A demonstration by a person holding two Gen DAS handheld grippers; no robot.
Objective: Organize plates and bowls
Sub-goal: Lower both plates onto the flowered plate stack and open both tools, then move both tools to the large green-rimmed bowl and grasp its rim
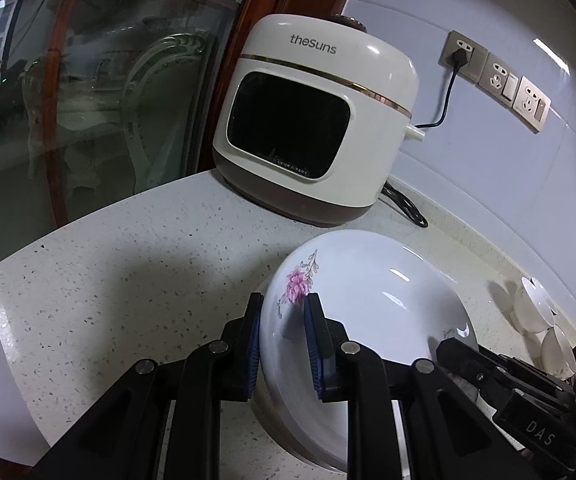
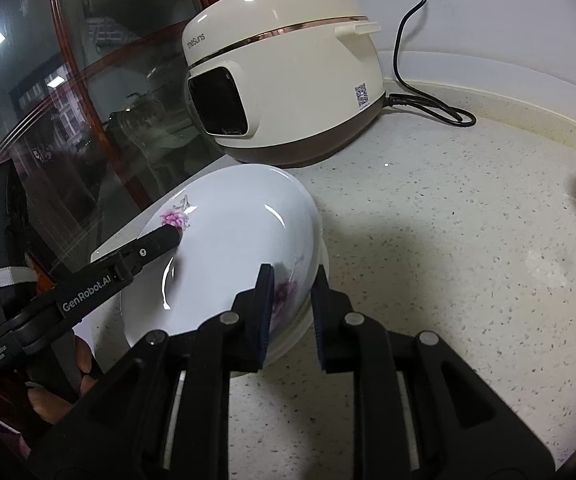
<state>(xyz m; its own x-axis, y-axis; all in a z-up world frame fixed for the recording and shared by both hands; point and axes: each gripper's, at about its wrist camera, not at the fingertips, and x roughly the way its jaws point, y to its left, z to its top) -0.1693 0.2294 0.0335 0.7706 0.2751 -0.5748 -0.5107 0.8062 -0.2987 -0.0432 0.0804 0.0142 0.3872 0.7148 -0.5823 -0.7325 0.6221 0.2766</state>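
A white bowl with pink flower prints [image 1: 363, 300] [image 2: 244, 232] is held tilted above the speckled counter [image 1: 128, 264]. My left gripper [image 1: 284, 344] is shut on the bowl's rim beside the flower; its finger shows in the right wrist view [image 2: 156, 242]. My right gripper [image 2: 291, 316] straddles the opposite rim, jaws close around it; it shows at the right of the left wrist view [image 1: 459, 354]. A second white dish [image 2: 311, 320] seems to lie under the bowl.
A cream "thesuns" rice cooker [image 1: 311, 120] [image 2: 284, 72] stands at the back of the counter, its black cord [image 2: 431, 108] lying beside it. A glass cabinet door [image 2: 68, 100] is on the left. Small white cups [image 1: 535, 312] sit at the right. Wall sockets [image 1: 495, 80] are behind.
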